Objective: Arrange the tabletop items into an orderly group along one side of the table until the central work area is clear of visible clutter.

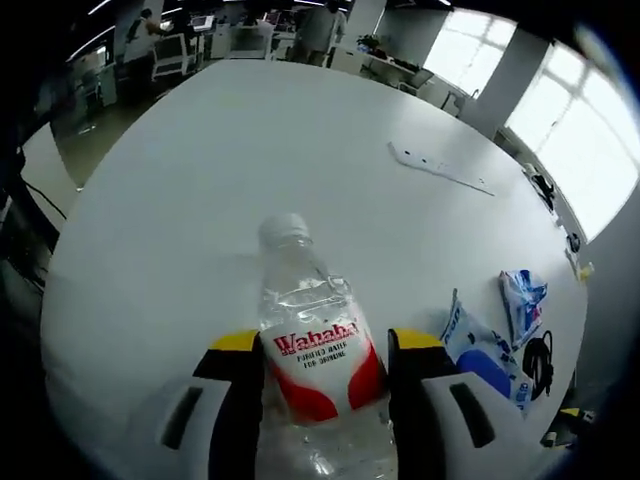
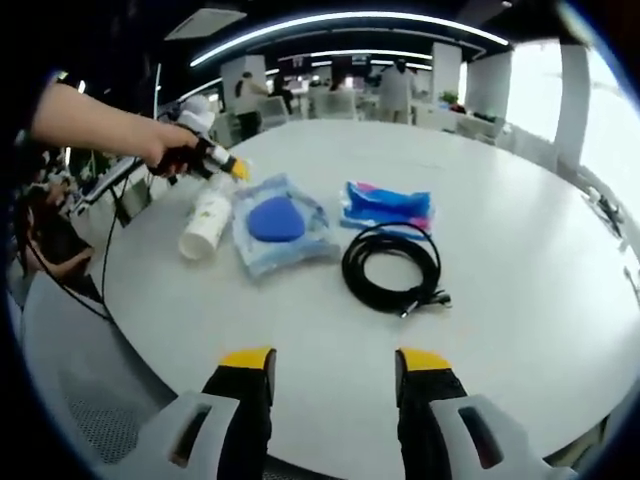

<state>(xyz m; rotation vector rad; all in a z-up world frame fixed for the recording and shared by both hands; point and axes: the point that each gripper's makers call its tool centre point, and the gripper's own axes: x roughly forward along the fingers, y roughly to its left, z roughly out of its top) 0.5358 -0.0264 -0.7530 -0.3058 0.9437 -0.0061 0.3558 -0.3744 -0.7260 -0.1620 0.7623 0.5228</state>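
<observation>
A clear Wahaha water bottle (image 1: pixel 318 352) with a red and white label and a white cap points away from me between the jaws of my left gripper (image 1: pixel 325 345), which is shut on its body. In the right gripper view a hand holds that left gripper (image 2: pixel 218 160) over the bottle (image 2: pixel 205 222), which rests on the white round table (image 2: pixel 520 260). Beside the bottle lie a blue and white packet (image 2: pixel 280 225), a blue and pink packet (image 2: pixel 385 205) and a coiled black cable (image 2: pixel 392 265). My right gripper (image 2: pixel 335 365) stands open above the table's near edge, holding nothing.
A thin white strip (image 1: pixel 440 168) lies far across the table (image 1: pixel 200 200). The packets (image 1: pixel 480 355) and the cable (image 1: pixel 540 355) sit close to the table's edge. A grey chair (image 2: pixel 80 390) stands by the table. Desks and people are in the background.
</observation>
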